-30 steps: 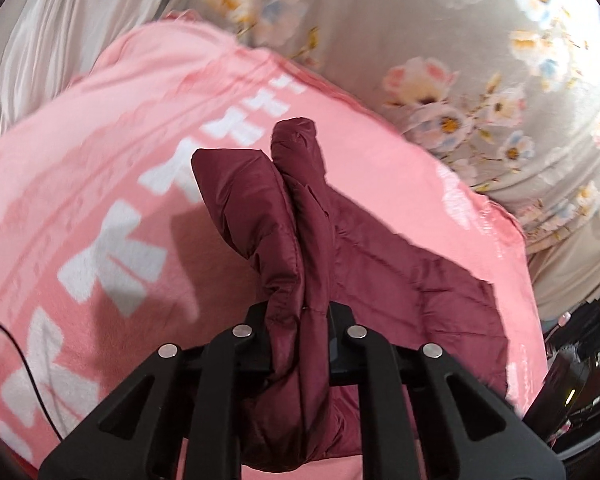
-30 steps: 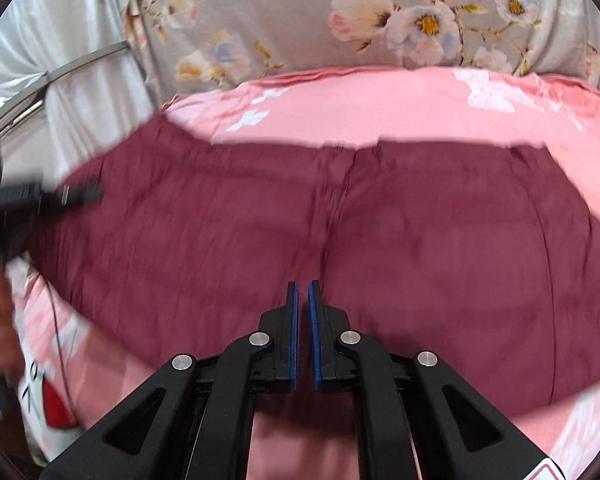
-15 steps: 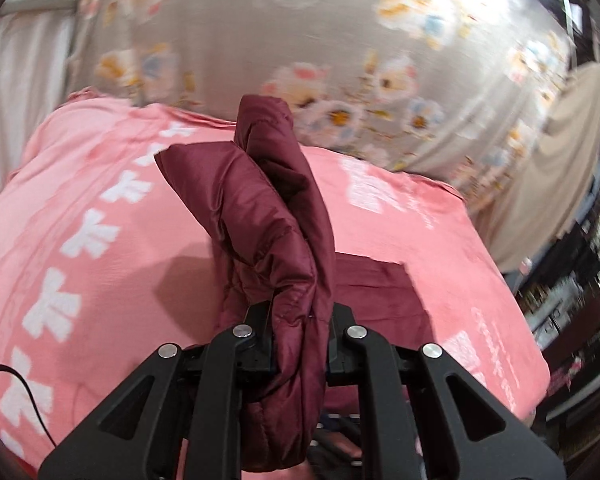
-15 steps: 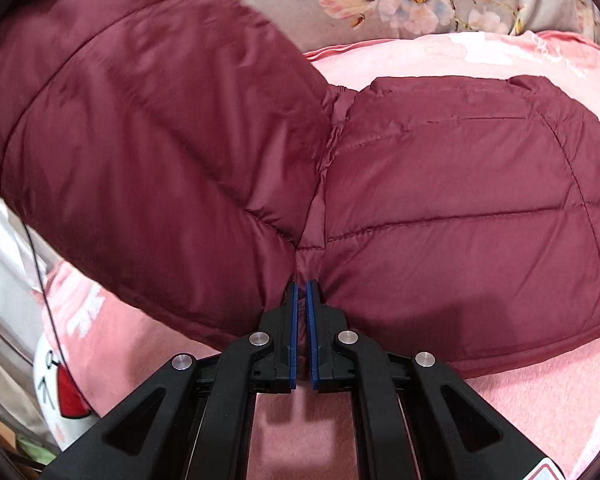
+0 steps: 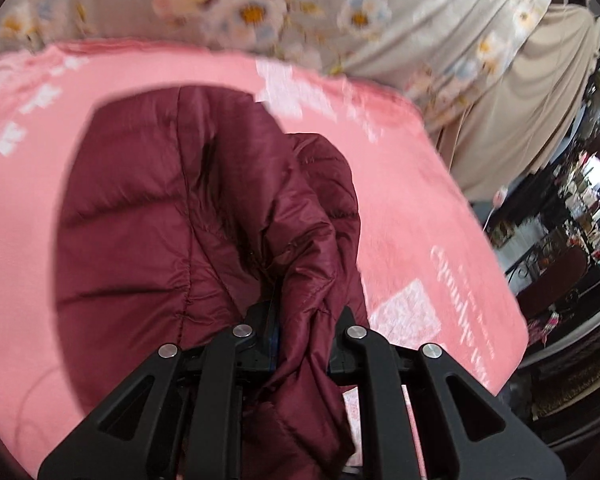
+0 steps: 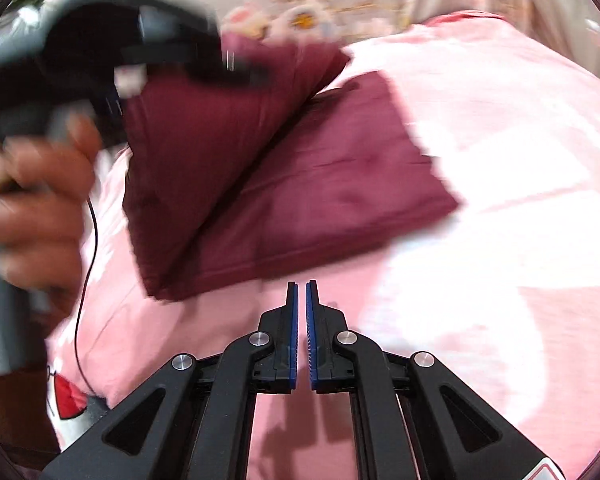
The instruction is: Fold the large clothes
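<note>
- Left gripper: fingers pinched on a thick wad of maroon jacket, fabric bulging out between and over the jaws, hiding most of the pads; blue pad edge shows on the left finger only.
- Left gripper in the right wrist view: raised at upper left, blurred, fingertips buried in the jacket's lifted flap.
- Left hand: wrapped around the grey handle, fingers curled, blurred.
- Right gripper: jaws nearly together, thin slit between the blue pads, nothing between them; tips just short of the jacket's near edge, not touching it.
- Right hand not visible.
</note>
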A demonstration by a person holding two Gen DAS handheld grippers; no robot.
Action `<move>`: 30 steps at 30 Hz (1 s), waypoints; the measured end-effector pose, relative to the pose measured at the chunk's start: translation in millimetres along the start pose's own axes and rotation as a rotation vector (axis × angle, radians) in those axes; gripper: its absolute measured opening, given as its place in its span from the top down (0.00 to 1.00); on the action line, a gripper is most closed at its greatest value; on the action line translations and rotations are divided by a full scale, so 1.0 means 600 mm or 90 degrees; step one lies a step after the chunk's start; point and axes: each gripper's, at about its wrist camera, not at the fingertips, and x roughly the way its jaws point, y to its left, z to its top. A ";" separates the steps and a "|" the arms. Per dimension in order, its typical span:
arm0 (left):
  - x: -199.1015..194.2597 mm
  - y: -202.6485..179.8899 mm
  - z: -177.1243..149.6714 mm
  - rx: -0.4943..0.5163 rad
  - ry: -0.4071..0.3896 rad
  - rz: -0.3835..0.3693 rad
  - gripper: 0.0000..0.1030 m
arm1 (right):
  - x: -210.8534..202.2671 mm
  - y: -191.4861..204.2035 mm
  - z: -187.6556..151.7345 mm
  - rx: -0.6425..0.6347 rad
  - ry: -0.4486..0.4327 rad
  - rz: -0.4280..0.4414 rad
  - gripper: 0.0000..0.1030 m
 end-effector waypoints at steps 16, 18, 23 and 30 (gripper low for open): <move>0.145 -0.010 -0.033 -0.026 0.081 0.031 0.88 | -0.020 -0.050 0.034 0.008 -0.041 -0.027 0.92; 0.137 -0.005 -0.031 -0.026 0.081 0.015 0.87 | -0.011 -0.051 0.047 0.005 -0.043 -0.036 0.91; 0.043 0.016 -0.003 -0.079 0.051 -0.136 0.38 | -0.023 -0.045 0.071 0.001 -0.066 -0.027 0.66; -0.090 0.033 0.081 -0.032 -0.087 -0.122 0.25 | -0.013 -0.010 0.109 0.016 -0.110 0.050 0.37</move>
